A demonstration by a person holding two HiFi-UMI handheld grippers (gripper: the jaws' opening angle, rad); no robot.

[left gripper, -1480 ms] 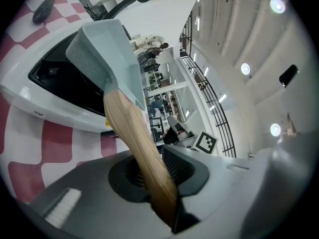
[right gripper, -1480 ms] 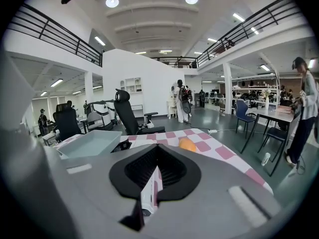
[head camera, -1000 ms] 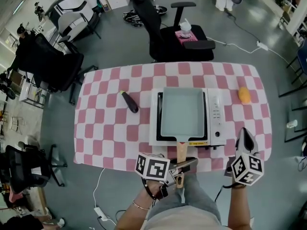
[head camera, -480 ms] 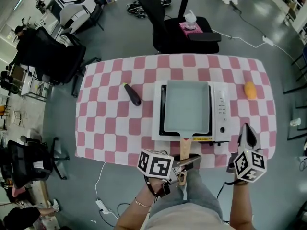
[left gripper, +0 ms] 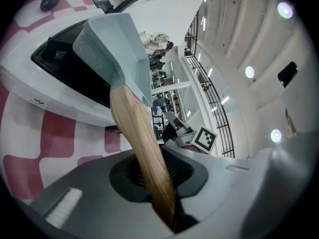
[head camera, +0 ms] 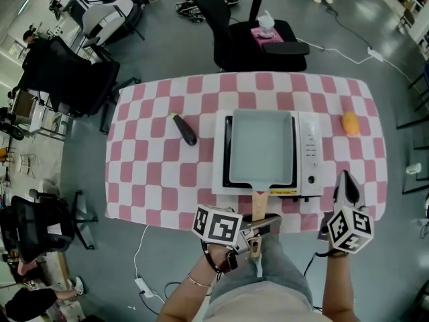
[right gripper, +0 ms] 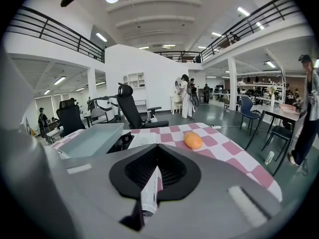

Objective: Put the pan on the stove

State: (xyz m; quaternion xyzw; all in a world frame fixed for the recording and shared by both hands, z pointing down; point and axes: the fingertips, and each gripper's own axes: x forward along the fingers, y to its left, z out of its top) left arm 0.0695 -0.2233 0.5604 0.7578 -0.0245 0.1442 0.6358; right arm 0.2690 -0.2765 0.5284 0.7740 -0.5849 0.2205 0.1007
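Wooden pan handle (left gripper: 134, 133), glossy white stove (head camera: 307, 154), checked cloth tablecloth (head camera: 154, 180)

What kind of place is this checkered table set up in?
Most likely an open office or lab hall, not a home kitchen: rolling office chairs stand on a bare grey floor around the table, and a railed upper gallery runs overhead.

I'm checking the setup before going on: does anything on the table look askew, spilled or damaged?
Nothing stands out. The pan sits square on the stove, handle toward the near edge; the eggplant and the orange fruit lie on the cloth, apart from it. No spill shows.
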